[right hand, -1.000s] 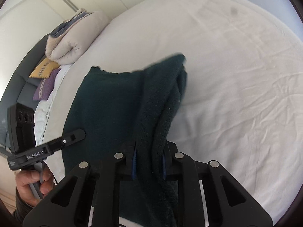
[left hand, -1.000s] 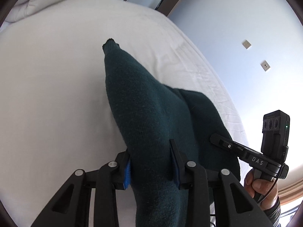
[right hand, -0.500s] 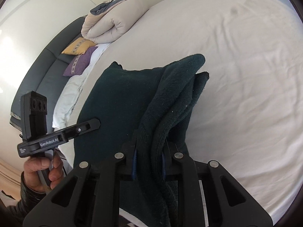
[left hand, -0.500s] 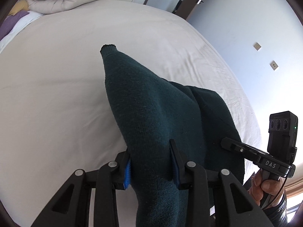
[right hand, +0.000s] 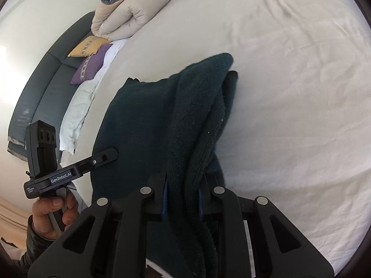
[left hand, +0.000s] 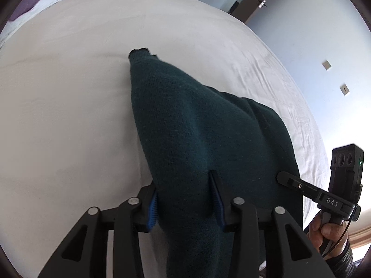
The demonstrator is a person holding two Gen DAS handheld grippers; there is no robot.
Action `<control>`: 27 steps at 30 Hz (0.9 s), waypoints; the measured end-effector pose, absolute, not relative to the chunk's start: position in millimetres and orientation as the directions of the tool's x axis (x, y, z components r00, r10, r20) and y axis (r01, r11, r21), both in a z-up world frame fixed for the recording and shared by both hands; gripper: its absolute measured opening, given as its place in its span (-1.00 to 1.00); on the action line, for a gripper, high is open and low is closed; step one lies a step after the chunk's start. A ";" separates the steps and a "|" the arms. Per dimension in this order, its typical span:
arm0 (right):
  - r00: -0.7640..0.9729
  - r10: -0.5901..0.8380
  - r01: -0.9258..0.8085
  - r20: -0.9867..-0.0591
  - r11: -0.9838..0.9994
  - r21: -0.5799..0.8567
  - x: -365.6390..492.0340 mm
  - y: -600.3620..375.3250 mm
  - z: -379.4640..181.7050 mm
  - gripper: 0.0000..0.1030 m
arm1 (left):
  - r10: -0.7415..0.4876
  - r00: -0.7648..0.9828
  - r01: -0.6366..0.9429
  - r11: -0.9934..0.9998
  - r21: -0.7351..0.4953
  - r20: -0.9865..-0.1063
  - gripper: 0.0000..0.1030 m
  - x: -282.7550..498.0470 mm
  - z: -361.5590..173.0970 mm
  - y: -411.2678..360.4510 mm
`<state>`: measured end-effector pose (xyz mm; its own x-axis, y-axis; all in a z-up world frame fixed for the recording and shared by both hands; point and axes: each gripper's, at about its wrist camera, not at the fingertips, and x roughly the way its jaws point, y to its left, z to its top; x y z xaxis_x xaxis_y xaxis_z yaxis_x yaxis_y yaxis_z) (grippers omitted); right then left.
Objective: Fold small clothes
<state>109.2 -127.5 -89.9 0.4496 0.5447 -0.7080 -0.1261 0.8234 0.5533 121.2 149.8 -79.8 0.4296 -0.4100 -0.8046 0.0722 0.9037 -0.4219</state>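
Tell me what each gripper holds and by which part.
The left gripper and right gripper each hold the dark green garment by a bunched edge. The left jaws have just been opening, cloth still between them.

1. The dark green garment runs off the bottom edge of both wrist views, so its lower part is unseen.
2. Its bunched folds cover most of the blue pads on the left gripper and the right gripper.
3. The bed beneath the garment is hidden.
4. The stacked pillows are cut off in the left view.
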 end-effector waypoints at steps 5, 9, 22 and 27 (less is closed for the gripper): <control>0.484 0.531 -0.060 -0.696 0.813 0.579 113.0 -149.2 -103.9 0.04 | -0.387 0.470 0.025 0.904 -0.427 -0.793 0.23 107.7 -85.5 159.9; 0.523 0.512 -0.045 -0.681 0.815 0.578 103.0 -170.1 -95.6 0.04 | -0.345 0.540 0.015 0.916 -0.400 -0.768 0.23 86.9 -68.7 164.9; 0.897 0.196 -0.109 -0.397 0.967 0.232 -14.8 -166.1 52.3 0.61 | -0.085 0.931 0.086 0.996 -0.012 -0.355 1.00 -47.6 66.5 123.9; 0.982 0.149 -0.134 -0.112 0.982 0.130 -68.3 -156.1 102.4 1.00 | 0.020 0.966 0.009 0.994 0.110 -0.257 1.00 -87.8 91.8 113.8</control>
<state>-68.3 -156.1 102.4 0.9824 0.1492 -0.1124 -0.1343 0.9823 0.1304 -87.8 113.8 91.8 0.9661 0.0202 -0.2575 0.0085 0.9939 0.1098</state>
